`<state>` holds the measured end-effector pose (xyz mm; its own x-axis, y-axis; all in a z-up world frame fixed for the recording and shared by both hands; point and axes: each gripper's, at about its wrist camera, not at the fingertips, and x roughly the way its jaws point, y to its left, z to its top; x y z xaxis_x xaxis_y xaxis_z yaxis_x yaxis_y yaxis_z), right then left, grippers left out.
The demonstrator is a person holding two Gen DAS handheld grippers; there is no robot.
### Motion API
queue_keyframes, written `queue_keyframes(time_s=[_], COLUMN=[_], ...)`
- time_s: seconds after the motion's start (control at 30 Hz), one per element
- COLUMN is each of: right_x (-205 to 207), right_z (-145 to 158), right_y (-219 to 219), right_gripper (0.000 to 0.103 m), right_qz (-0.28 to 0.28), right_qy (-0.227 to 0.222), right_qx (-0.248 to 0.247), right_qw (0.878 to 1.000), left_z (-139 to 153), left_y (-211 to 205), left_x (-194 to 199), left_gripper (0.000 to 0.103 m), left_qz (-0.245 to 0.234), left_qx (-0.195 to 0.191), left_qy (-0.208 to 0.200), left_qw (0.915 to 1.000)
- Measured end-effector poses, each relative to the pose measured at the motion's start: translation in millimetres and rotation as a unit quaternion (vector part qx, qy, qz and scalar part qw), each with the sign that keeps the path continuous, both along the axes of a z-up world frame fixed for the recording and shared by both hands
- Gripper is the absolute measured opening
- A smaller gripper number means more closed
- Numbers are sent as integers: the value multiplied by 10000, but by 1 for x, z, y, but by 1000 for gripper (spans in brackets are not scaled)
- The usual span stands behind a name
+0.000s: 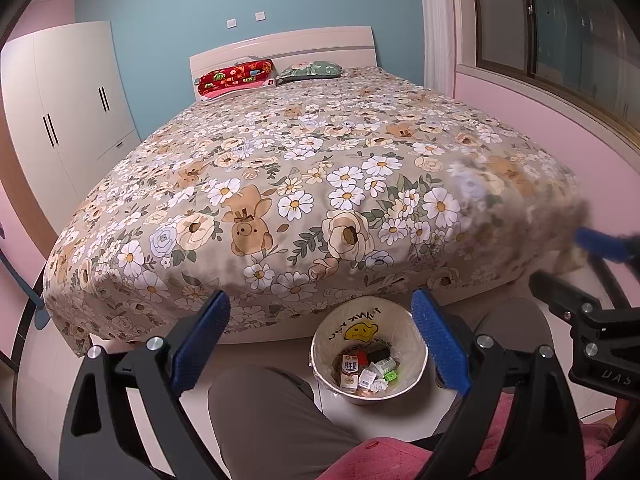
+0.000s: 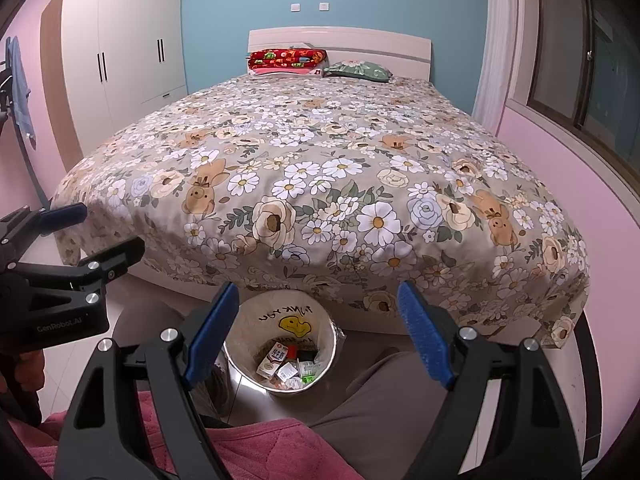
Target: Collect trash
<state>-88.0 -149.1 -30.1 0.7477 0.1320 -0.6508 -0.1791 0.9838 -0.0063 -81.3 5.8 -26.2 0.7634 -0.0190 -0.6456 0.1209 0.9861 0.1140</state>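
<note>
White plastic lines the trash bin, which stands upright on the floor at the foot of the bed, mouth facing up, between the person's knees. Inside lie a milk carton, slanted with its long axis leaning up toward the bed, and small wrappers. Both tongs hover above it, empty: the left gripper spread wide, the right gripper likewise apart. Only the right view shows a blue cloth hanging on the pink wall.
</note>
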Motion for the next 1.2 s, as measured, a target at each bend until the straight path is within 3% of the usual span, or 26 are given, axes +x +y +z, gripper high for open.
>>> queue_keyframes(time_s=[1.2], right_x=[2], right_z=[-4], right_y=[4], right_gripper=[81], right_qz=[84], right_qy=[116], right_qx=[-44], right_qw=[9999], left_z=[0], left_y=[-1], left_x=[0], left_gripper=[94], left_qz=[24], left_qx=[-18], left_qy=[28], left_qw=[10000])
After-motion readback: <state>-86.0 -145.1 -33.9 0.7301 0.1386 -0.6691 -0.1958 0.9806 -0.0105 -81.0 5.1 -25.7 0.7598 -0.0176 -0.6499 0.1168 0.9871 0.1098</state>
